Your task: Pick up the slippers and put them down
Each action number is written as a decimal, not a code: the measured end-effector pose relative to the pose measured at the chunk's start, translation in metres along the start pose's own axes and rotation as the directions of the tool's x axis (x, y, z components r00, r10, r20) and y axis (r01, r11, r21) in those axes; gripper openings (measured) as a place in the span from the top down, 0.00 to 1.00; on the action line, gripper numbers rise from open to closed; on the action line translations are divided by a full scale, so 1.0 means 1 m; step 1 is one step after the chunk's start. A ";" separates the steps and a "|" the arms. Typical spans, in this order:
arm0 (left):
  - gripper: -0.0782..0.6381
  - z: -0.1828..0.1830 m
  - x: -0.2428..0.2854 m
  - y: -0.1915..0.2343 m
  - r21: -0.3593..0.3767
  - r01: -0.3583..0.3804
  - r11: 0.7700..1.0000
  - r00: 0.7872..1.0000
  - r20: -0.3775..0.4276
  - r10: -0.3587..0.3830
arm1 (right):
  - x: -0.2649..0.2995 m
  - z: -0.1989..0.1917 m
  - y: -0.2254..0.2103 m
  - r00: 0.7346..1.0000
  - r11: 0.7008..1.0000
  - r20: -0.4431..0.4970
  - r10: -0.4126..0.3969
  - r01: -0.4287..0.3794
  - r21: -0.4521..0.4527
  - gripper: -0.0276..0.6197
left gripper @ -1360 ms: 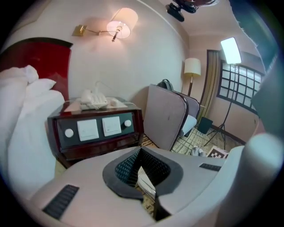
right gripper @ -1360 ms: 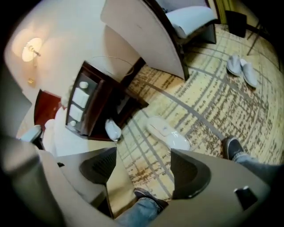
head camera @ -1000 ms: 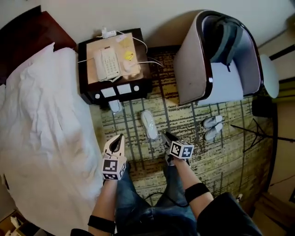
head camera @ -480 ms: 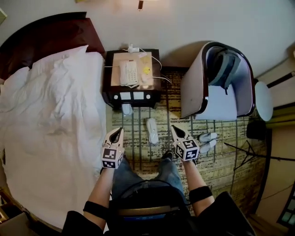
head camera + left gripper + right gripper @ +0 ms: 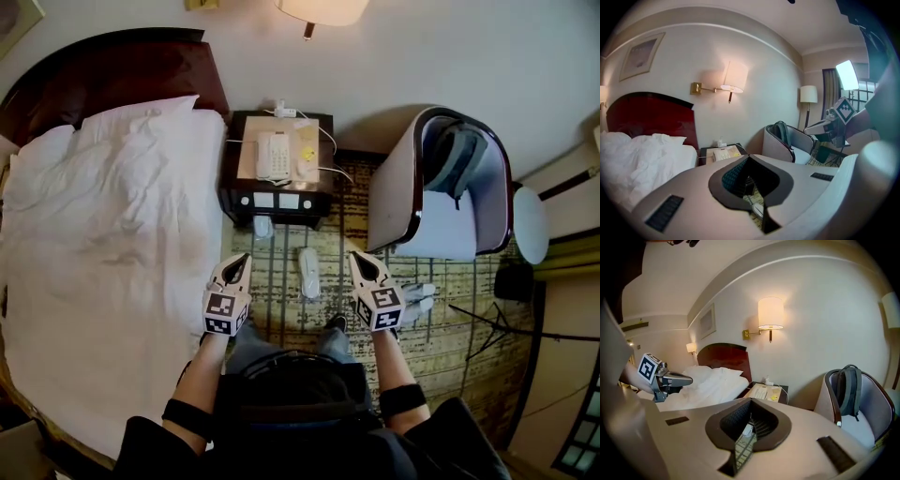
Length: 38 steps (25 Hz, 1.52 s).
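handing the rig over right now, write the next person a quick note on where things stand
Left gripper: jaws shut, nothing in them, held above the carpet.
Right gripper: jaws shut, nothing in them, held up alongside the left one.
Slippers: the middle slipper lies on the carpet between the two grippers. A second slipper lies at the foot of the nightstand. A pair of slippers lies by the armchair, partly hidden behind the right gripper.
Done: every slipper is on the floor, none is held.
Left: unclear whether a pick-up is still owed. If so, the middle slipper looks nearest.
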<state>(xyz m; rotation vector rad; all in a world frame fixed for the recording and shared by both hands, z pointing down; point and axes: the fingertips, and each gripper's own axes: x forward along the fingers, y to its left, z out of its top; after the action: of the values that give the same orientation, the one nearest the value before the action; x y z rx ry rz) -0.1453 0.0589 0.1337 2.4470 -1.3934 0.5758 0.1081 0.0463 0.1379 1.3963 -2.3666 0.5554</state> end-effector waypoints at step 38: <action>0.89 -0.092 0.036 0.032 -0.190 -0.016 0.982 0.997 -0.080 0.001 | 0.071 -0.077 0.084 0.971 0.982 -0.150 0.183 -0.189 -0.027 0.96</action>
<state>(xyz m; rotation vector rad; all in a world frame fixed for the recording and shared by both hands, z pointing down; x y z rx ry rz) -0.1760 0.0537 0.2333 2.2444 -1.3611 0.5106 0.0078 0.0685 0.2249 1.0825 -2.3883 0.6330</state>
